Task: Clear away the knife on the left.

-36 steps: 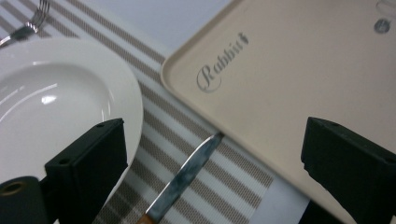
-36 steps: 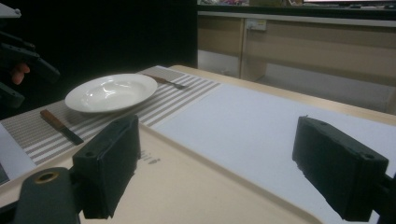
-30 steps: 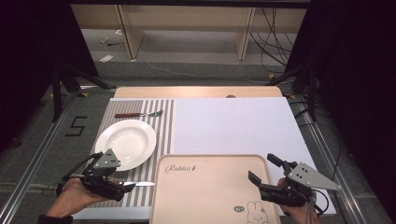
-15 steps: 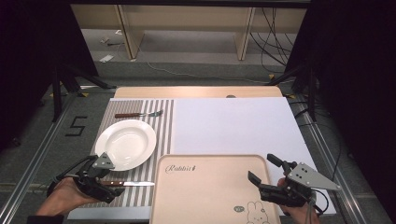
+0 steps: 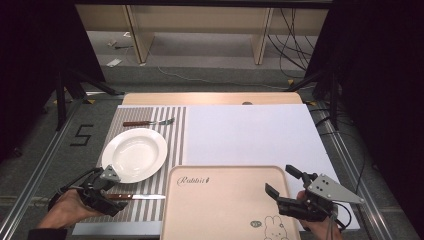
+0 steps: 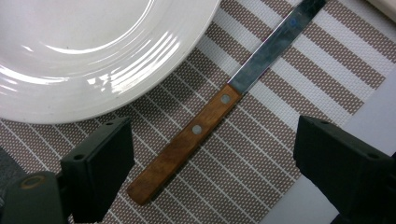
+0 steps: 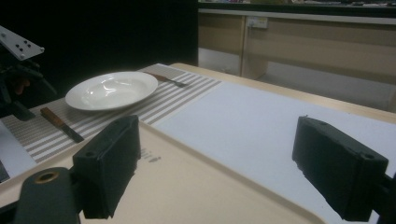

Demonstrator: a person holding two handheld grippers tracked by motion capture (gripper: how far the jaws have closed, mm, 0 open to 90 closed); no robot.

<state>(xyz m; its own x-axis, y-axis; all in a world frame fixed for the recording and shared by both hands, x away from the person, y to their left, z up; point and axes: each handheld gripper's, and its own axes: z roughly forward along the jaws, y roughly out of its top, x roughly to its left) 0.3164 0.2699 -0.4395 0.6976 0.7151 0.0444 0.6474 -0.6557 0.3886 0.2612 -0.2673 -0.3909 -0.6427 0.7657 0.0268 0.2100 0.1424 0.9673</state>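
Knife [image 6: 219, 107] looks light, stiff and thin; best grasped at its wooden handle, between the left gripper's [image 6: 212, 163] released, narrowing jaws.

— How's the light on your feed?
— From above I see the table [image 5: 240, 135] evenly lit, its surroundings black. Glare streaks the plate [image 6: 84, 51]; my right gripper view is dim, its near jaws soft.

one plate [image 5: 134, 154], one knife [image 5: 135, 197], one fork [image 5: 148, 122], one tray [image 5: 225, 210], two mats [image 5: 177, 125]
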